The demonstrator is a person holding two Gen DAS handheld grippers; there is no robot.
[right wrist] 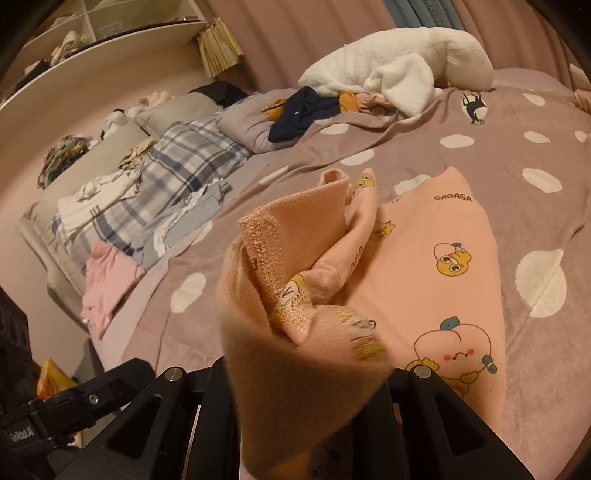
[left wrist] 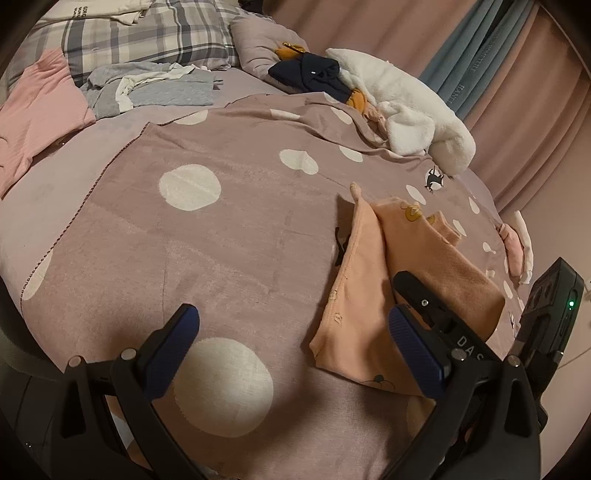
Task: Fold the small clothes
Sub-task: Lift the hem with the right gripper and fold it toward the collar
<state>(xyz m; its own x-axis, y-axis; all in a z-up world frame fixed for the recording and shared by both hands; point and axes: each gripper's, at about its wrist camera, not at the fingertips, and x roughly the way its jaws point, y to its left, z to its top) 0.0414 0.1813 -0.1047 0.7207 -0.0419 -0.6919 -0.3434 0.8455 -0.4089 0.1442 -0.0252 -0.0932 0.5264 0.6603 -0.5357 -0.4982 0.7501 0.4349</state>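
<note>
A small peach garment (left wrist: 362, 295) with cartoon duck prints lies on the mauve polka-dot blanket (left wrist: 221, 240). My left gripper (left wrist: 295, 332) is open and empty, low over the blanket; its right finger (left wrist: 413, 350) is over the garment's near edge. The right gripper's black body (left wrist: 428, 306) shows beside it. In the right wrist view my right gripper (right wrist: 303, 373) is shut on a bunched part of the garment (right wrist: 436, 266) and holds it lifted; the cloth hides the fingertips. The rest lies flat on the blanket (right wrist: 535, 155).
A white fluffy garment (left wrist: 406, 107), a navy one (left wrist: 310, 74), grey clothes (left wrist: 155, 88), a pink top (left wrist: 40, 110) and a plaid pillow (left wrist: 147, 33) lie toward the back of the bed. Pink curtains (left wrist: 517, 110) hang on the right. Shelves (right wrist: 92, 33) stand beyond the bed.
</note>
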